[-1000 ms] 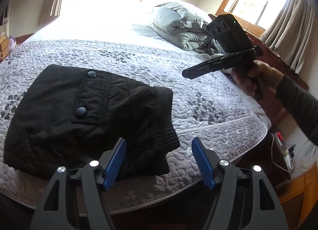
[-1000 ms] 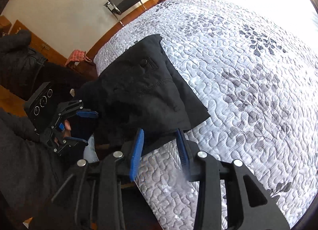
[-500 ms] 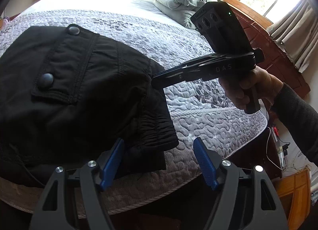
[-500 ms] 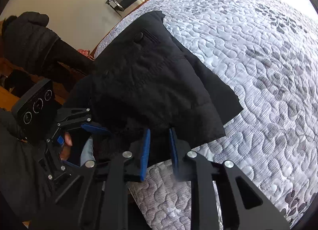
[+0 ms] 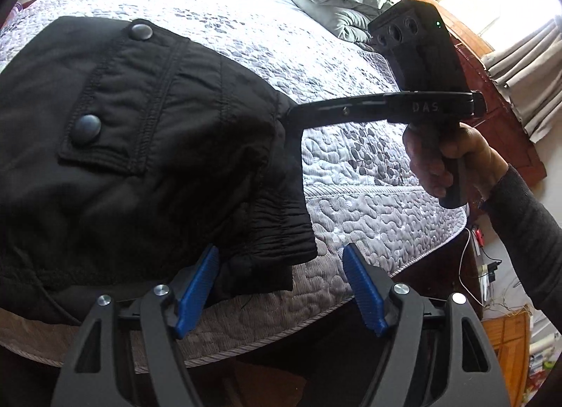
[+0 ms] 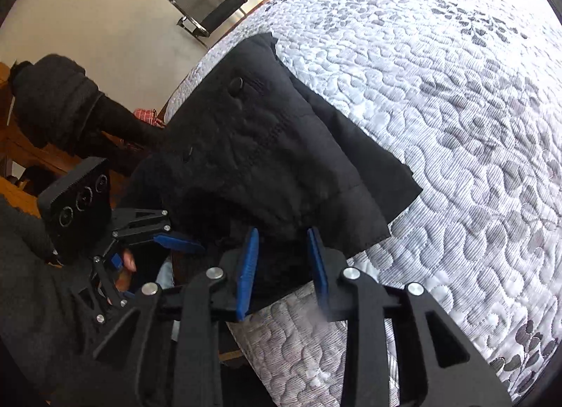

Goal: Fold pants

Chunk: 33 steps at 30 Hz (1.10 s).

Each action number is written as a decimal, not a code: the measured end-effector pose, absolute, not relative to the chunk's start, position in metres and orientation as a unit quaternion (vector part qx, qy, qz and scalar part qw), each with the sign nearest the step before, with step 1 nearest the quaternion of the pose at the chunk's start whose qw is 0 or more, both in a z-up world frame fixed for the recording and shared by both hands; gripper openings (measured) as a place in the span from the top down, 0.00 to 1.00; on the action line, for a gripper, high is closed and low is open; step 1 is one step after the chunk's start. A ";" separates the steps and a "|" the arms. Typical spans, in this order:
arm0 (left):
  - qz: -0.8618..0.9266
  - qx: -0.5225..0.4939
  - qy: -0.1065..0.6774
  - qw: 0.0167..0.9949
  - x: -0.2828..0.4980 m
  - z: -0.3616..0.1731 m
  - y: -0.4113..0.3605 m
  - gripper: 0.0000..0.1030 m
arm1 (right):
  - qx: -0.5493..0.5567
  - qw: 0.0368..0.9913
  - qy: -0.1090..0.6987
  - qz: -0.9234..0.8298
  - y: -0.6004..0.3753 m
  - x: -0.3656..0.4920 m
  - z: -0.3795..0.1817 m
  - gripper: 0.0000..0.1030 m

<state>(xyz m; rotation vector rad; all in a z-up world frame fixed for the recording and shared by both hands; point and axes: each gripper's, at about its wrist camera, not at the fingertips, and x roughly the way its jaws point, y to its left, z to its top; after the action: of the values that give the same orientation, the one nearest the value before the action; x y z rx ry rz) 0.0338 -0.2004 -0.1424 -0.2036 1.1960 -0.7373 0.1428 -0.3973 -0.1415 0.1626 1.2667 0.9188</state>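
Note:
Folded black pants [image 5: 140, 161] with a snap-button pocket lie on the quilted bed near its front edge; they also show in the right wrist view [image 6: 281, 154]. My left gripper [image 5: 281, 280] is open, its blue pads on either side of the pants' near elastic hem. My right gripper [image 6: 282, 266] has its jaws partly closed around the pants' near edge, with a gap still showing between the pads. In the left wrist view the right gripper [image 5: 295, 115] touches the pants' right side.
The grey-and-white quilt [image 5: 368, 175] covers the bed [image 6: 456, 126]. A folded grey duvet [image 5: 337, 3] lies at the far end. A wooden dresser [image 5: 498, 119] and curtains stand at the right. A black chair [image 6: 207, 10] stands by the wall.
Both grippers moved in toward the pants. The right gripper narrowed, then widened slightly at the pants' edge. The left gripper stayed open and came closer to the hem.

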 end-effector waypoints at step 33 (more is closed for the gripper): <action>-0.378 -0.205 0.641 0.636 0.209 -0.149 0.079 0.04 | 0.463 0.663 0.547 0.218 -0.490 0.035 -0.198 0.06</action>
<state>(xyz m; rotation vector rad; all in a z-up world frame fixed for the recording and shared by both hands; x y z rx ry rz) 0.2086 0.0787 -0.1489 -0.4692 1.4655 -0.8627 0.0347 -0.4898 -0.1984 1.0453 1.2350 0.4919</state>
